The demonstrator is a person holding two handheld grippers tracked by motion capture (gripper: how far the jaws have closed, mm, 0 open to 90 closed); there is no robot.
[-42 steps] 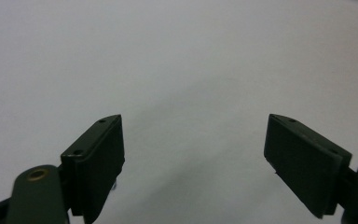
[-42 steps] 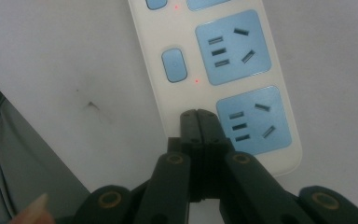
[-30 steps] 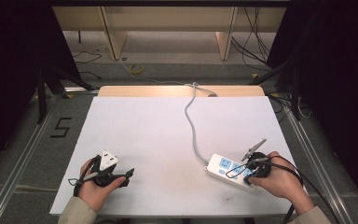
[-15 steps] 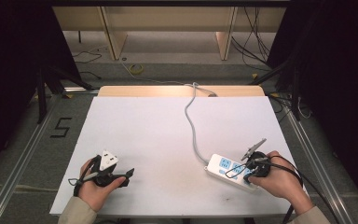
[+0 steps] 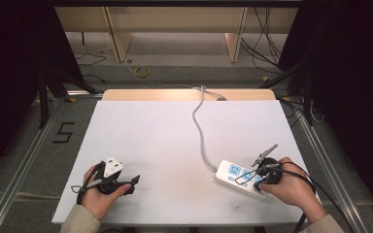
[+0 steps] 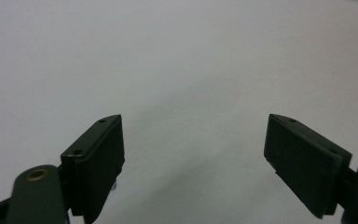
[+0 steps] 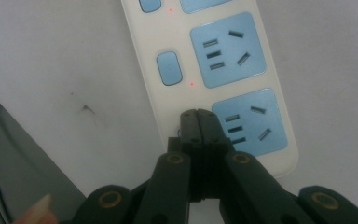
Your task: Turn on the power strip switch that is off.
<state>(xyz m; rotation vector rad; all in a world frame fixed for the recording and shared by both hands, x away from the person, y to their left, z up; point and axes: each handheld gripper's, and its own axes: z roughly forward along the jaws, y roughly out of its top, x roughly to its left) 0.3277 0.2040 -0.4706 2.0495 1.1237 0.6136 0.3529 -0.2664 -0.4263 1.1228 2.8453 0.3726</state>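
**Closed jaws on the last switch of the power strip**

At the near left of the white table [image 5: 175,126], the left gripper [image 5: 135,181] lies idle in the person's hand, its jaws spread wide over bare tabletop with nothing between them. It sits well apart from the work.

A grey cord [image 5: 200,127] runs from the far edge down to the white power strip [image 5: 233,172], which lies at the near right. There the right gripper [image 7: 198,117], jaws pressed together, has its tip planted on the strip's nearest end, just beside the last blue socket [image 7: 249,122], where that socket's switch button would sit. The next switch [image 7: 169,68] up shows a small red light beside it, as does the one beyond. Judging from this, the press on the last switch is under way; whether it has clicked cannot be told, as the tip hides the button.
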